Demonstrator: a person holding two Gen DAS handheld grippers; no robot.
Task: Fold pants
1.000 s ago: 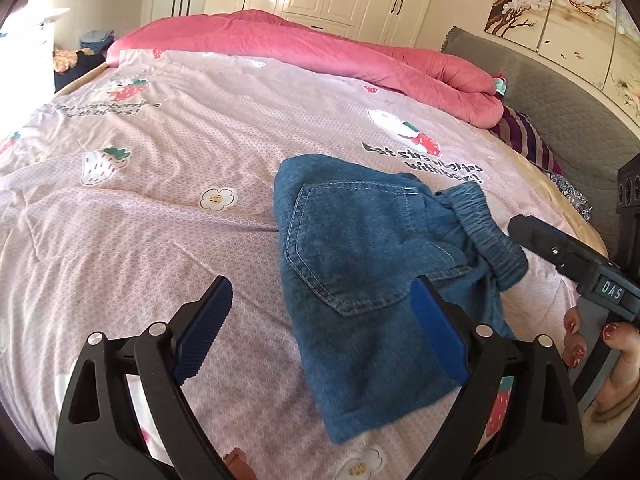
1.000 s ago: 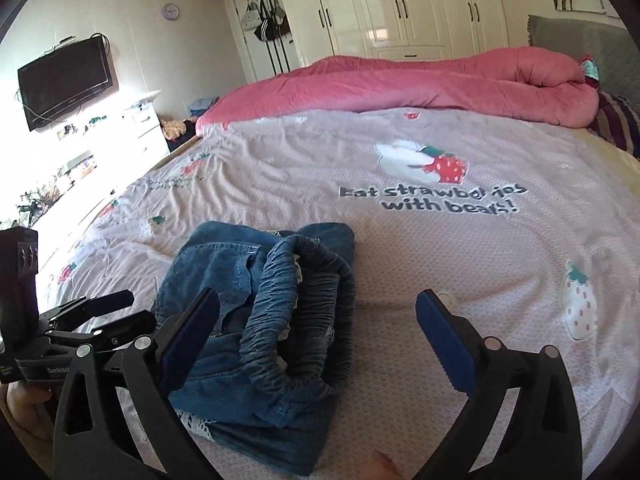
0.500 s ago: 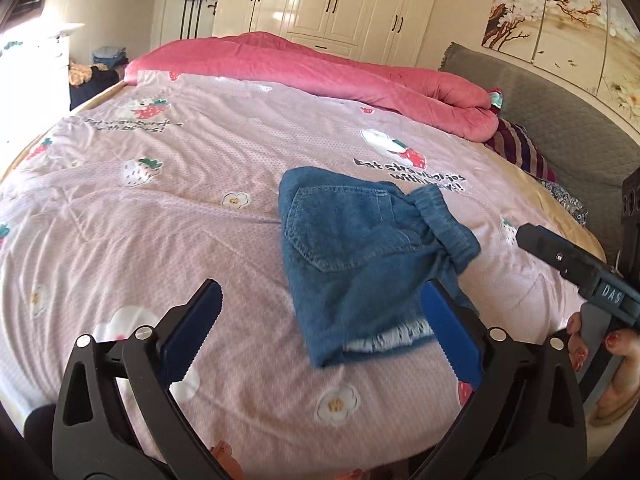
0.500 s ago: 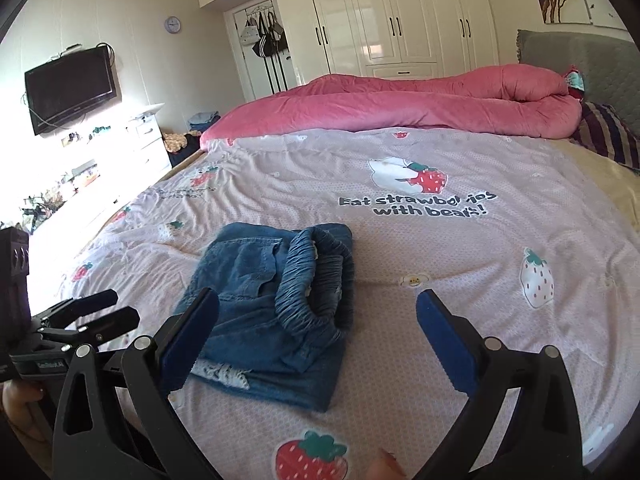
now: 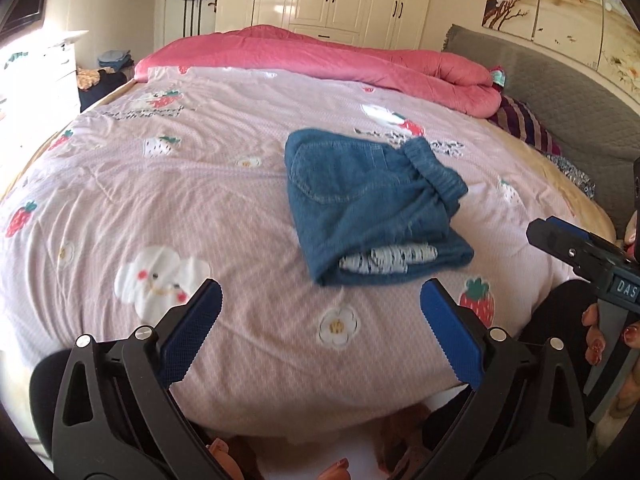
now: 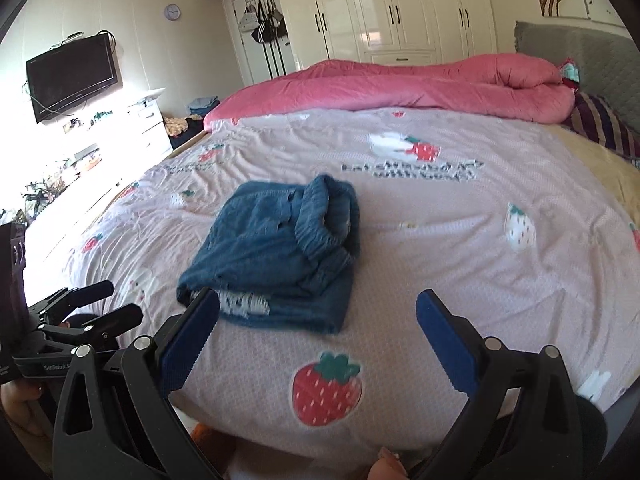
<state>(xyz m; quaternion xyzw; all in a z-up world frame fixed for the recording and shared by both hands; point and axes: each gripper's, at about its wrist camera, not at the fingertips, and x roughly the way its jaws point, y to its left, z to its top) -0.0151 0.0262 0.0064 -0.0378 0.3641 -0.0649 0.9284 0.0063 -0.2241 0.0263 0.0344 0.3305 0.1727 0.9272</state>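
Blue denim pants (image 5: 360,204) lie folded into a compact bundle on the pink strawberry bedsheet (image 5: 180,208), elastic waistband on top at the right, frayed white hems showing at the near edge. They also show in the right wrist view (image 6: 280,248). My left gripper (image 5: 320,312) is open and empty, held back above the bed's near edge, apart from the pants. My right gripper (image 6: 318,320) is open and empty, also near the bed edge, its left finger just in front of the pants. Each gripper shows at the side of the other's view.
A rolled pink quilt (image 5: 320,60) lies across the far side of the bed. A striped pillow (image 5: 524,120) and grey headboard (image 5: 560,92) are at the right. White wardrobes (image 6: 400,12) stand behind; a TV (image 6: 72,76) and dresser at the left.
Both grippers have pulled back from the folded pants toward the bed's near edge. The pants lie still and now look farther away.
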